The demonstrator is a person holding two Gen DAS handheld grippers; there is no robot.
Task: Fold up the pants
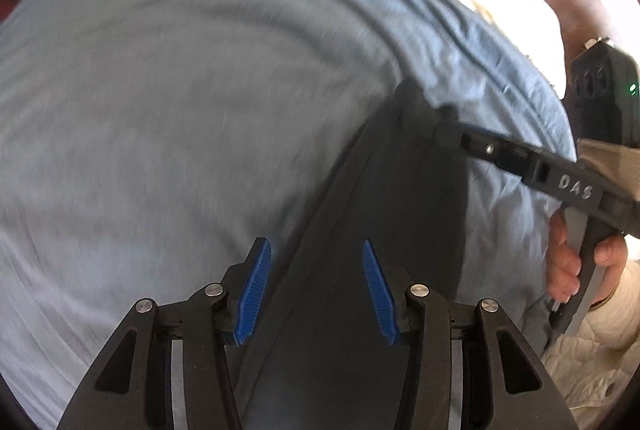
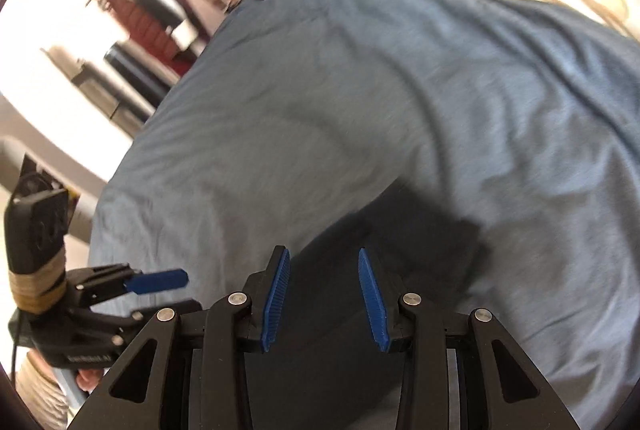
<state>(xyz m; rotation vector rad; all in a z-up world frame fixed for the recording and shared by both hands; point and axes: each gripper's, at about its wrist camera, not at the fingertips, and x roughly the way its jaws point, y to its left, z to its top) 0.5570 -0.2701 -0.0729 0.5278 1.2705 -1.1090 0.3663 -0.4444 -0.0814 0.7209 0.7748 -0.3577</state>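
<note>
The dark charcoal pants, smooth cloth laid in a long narrow strip, lie on a pale blue, lightly wrinkled bedsheet that covers a bed. In the left wrist view the strip runs from under the left gripper straight ahead of its jaws and tapers toward the right gripper, whose black fingers reach the far end of the cloth. The left jaws stand apart, their blue ribbed pads either side of the strip and clear of it; nothing is pinched. In the right wrist view the right gripper's jaws are likewise apart, the blue pads with dark cloth showing below and between them but not pressed by them. The left gripper appears off to the left of those jaws, over the sheet, one blue pad showing.

Judging from this, a fold has been laid down and let go: both hands are free of the cloth and the pants look already narrowed lengthwise. The next move probably calls for fresh grips at one end of the strip, each jaw closing on the full layered thickness, then carrying that end over the other. The risk is catching only the top layer, or the sheet beneath.
</note>
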